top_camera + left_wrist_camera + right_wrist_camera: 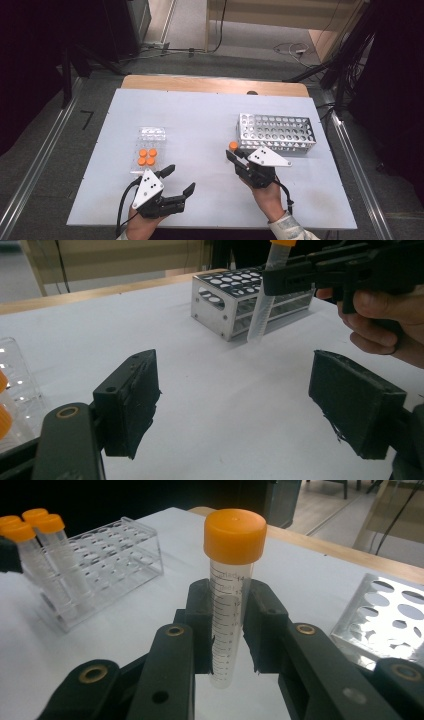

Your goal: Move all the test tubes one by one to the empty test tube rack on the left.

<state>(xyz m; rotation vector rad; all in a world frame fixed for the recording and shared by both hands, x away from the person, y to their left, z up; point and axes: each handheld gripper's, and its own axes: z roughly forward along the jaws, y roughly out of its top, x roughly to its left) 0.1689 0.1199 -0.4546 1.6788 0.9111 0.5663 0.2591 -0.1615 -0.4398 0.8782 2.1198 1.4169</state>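
Observation:
My right gripper [233, 154] is shut on a clear graduated tube with an orange cap [231, 570]. The tube stands upright between the pads, with its tip just above the table. It hangs close to the left end of the metal rack [277, 132]; in the left gripper view the held tube [264, 305] is in front of the rack's near corner [220, 305]. My left gripper [180, 179] rests near the table's front edge with its jaws wide open and nothing between them [245, 405]. It lies just in front of a clear plastic rack [150, 137] that holds several orange-capped tubes [147, 157].
The white tabletop [200, 125] has bare room between the two racks. The metal rack's top holes [395, 612] look empty. A wooden strip [210, 84] runs along the table's far edge. Cables lie on the floor beyond it.

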